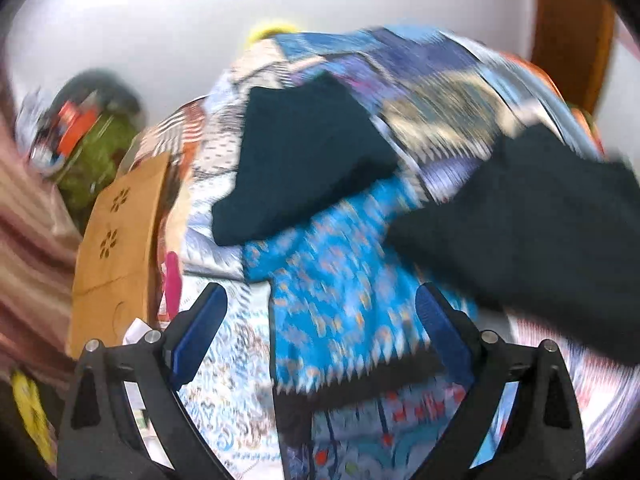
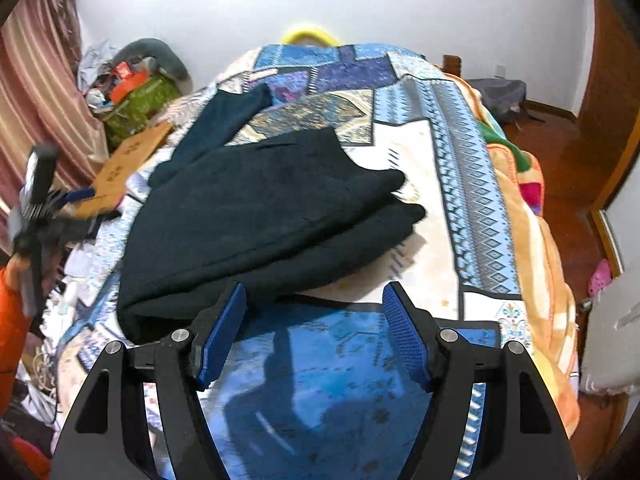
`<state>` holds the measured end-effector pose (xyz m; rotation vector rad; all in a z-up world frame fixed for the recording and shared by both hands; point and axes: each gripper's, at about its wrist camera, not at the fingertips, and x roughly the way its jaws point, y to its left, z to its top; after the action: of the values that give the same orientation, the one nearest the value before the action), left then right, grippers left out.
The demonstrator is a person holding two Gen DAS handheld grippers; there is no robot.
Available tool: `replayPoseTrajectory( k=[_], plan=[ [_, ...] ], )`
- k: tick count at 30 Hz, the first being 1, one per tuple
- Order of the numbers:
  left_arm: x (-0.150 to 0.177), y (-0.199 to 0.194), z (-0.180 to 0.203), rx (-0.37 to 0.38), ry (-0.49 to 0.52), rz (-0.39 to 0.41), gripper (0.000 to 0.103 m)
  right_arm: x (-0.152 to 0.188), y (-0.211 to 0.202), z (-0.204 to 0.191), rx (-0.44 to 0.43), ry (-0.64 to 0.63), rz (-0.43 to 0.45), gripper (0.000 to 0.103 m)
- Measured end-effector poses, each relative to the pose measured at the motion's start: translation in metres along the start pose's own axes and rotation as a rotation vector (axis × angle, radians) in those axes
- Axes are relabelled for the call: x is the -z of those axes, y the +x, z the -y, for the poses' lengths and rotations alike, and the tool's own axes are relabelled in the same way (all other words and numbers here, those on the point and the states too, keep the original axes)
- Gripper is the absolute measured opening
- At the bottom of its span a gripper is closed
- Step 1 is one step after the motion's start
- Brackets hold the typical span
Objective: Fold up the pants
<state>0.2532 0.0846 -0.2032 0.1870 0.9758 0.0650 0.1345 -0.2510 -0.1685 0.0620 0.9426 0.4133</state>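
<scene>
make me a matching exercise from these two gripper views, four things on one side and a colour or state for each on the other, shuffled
Things:
1. pants
2. right gripper
3. cardboard sheet
4. curtain

Colour or state:
A. pink striped
B. dark, partly folded on the bedspread
C. open, holding nothing
D. brown with flower-shaped cutouts

Pairs: 1-B, 2-C, 3-D, 4-A

A patchwork quilt (image 2: 448, 184) covers the bed. A cardboard box (image 2: 128, 160) lies at its left edge, by a striped curtain (image 2: 40, 92). An orange blanket (image 2: 548, 264) hangs off the right side.
</scene>
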Motion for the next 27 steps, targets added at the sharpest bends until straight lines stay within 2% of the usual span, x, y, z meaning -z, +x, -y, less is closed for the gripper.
replayPoseTrajectory(
  k=[3,5,8,12,13,15,18,27],
  plan=[
    [-0.028,0.02,-0.012,0.045,-0.078,-0.021,0.096,0.0,0.006,-0.006,-0.017,-0.005,-0.003,0.067],
    [-0.047,0.04,-0.008,0.074,-0.086,-0.049,0.096,-0.001,0.011,-0.008,-0.022,0.0,-0.013,0.067],
    [-0.063,0.08,0.006,0.052,-0.051,-0.122,0.096,-0.002,0.012,-0.01,-0.033,0.009,-0.02,0.067],
    [-0.056,0.12,0.039,0.03,0.073,-0.243,0.096,-0.003,0.007,-0.012,-0.039,0.001,-0.011,0.067],
    [-0.051,0.12,0.044,0.017,0.095,-0.229,0.096,-0.002,0.006,-0.013,-0.037,-0.003,-0.01,0.067],
    [-0.045,0.113,0.044,0.01,0.077,-0.209,0.096,-0.002,0.005,-0.014,-0.031,-0.012,-0.01,0.067],
    [-0.031,0.103,0.038,0.068,0.035,-0.243,0.097,-0.001,0.006,-0.015,-0.013,-0.019,-0.009,0.067],
    [0.026,0.033,0.046,0.142,0.015,-0.19,0.097,0.005,-0.019,0.007,0.067,0.027,0.055,0.067]
  ],
)
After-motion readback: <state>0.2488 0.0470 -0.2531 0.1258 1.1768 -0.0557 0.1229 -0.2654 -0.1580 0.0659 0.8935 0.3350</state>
